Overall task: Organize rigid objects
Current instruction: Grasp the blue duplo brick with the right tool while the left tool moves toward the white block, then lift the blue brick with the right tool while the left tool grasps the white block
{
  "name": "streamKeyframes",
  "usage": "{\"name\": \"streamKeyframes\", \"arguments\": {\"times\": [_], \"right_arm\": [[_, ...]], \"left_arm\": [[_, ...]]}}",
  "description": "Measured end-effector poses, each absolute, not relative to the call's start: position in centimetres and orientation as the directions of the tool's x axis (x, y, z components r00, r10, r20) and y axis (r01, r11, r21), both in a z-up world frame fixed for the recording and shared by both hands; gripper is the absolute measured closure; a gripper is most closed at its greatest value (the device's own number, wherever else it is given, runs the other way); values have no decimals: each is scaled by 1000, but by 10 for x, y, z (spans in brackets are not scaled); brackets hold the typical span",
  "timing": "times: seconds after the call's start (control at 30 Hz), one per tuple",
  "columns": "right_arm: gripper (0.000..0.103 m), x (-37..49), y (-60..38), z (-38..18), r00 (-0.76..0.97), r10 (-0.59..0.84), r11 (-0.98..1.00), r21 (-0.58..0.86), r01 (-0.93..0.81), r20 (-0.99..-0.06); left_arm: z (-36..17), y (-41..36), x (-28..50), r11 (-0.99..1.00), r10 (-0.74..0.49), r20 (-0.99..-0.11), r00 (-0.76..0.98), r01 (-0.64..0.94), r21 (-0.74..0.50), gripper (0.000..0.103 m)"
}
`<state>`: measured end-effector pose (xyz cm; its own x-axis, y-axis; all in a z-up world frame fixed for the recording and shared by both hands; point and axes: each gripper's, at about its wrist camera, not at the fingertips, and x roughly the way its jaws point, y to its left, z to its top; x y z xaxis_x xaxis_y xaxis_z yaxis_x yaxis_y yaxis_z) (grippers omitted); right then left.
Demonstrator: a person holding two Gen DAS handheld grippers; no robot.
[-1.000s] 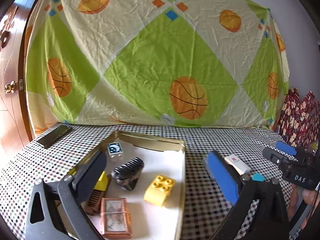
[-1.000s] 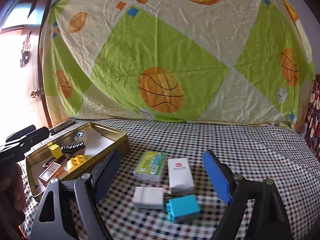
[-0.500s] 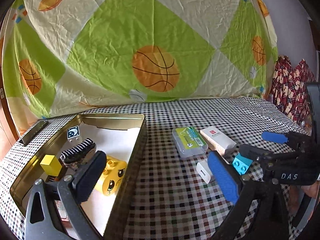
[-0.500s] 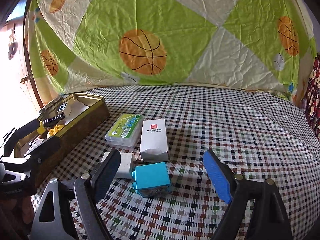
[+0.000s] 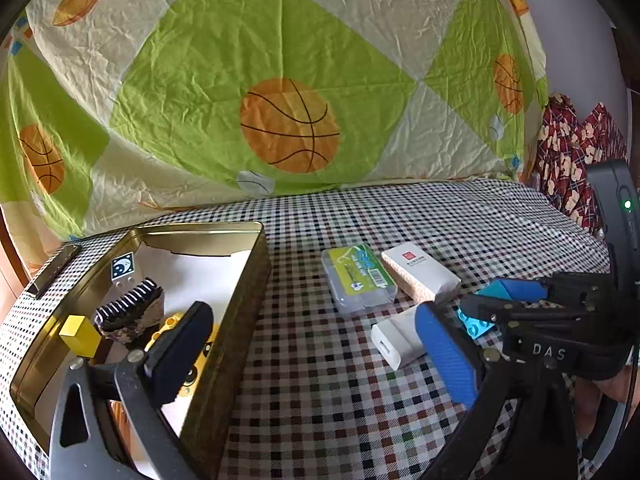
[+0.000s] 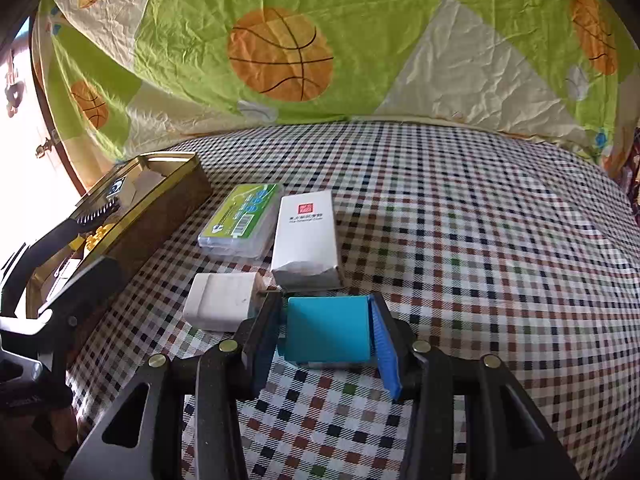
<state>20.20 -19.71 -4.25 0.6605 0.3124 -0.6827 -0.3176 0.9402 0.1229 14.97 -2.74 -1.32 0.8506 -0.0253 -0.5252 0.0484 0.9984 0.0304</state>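
half the blue brick (image 6: 328, 328) hides between right tool (image 6: 326, 334) fingers.

The letters "DAS" stand in pale print on the black right gripper (image 5: 500, 300). The white box (image 6: 306, 236) carries a red square mark above print too small to read.

Teal brick (image 6: 328, 329), white charger (image 6: 221, 300), white box (image 6: 306, 236) red-marked, clear case (image 6: 240, 220) green-labelled, gold tin (image 5: 240, 280), yellow cube (image 5: 80, 336), all set on checked cloth (image 6: 460, 220) before a green-and-cream sheet (image 6: 360, 20) printed with orange basketballs.
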Motion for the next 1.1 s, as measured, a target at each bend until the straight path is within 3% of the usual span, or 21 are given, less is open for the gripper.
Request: {"name": "streamKeyframes", "arguments": {"times": [0.2,0.7,1.1], "right_arm": [[57,199,-212,-34,716,237,969,114,-217,-657],[57,207,-227,-36,715,178,984,136,-117,-676],[57,204,-227,-34,734,150,988,117,-97,-663]], "left_arm": [[-21,-50,161,994,-31,-588,808,86,66,1],[-47,-65,202,988,-144,-744,652,143,-66,1],[-53,-83,216,983,-126,-778,616,185,-13,1]]}}
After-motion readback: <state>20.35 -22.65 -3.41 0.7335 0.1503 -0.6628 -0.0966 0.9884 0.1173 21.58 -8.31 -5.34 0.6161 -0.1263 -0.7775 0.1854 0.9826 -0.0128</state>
